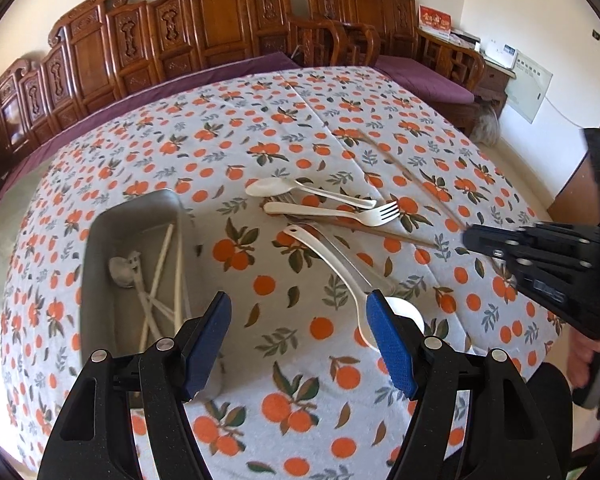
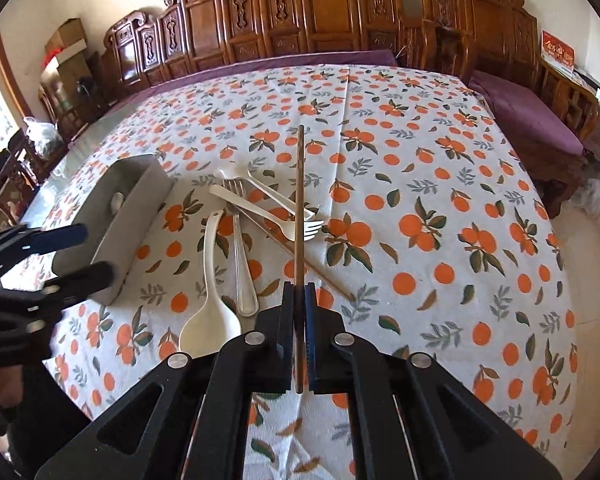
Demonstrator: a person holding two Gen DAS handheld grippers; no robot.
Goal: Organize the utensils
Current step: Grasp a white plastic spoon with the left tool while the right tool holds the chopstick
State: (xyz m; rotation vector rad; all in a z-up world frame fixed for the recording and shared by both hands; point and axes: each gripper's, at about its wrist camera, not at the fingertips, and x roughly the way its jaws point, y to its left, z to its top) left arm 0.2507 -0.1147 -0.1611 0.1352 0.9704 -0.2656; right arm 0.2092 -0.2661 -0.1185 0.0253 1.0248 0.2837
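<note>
My right gripper (image 2: 299, 292) is shut on a brown wooden chopstick (image 2: 299, 200) that points away over the table; it also shows in the left wrist view (image 1: 404, 176), with the gripper (image 1: 470, 236) at the right. My left gripper (image 1: 298, 312) is open and empty, just right of the metal tray (image 1: 100, 240), which holds white chopsticks (image 1: 168, 264) and a spoon. On the cloth lie a large white spoon (image 2: 210, 312), a metal fork (image 2: 240, 248), a white fork (image 2: 268, 216), a small white spoon (image 2: 280, 200) and a second brown chopstick (image 2: 320, 272).
The table carries an orange-print cloth (image 2: 440, 200). Carved wooden benches with purple cushions (image 2: 532, 120) stand behind and to the right of it. The left gripper shows at the left in the right wrist view (image 2: 80, 252), beside the tray (image 2: 116, 216).
</note>
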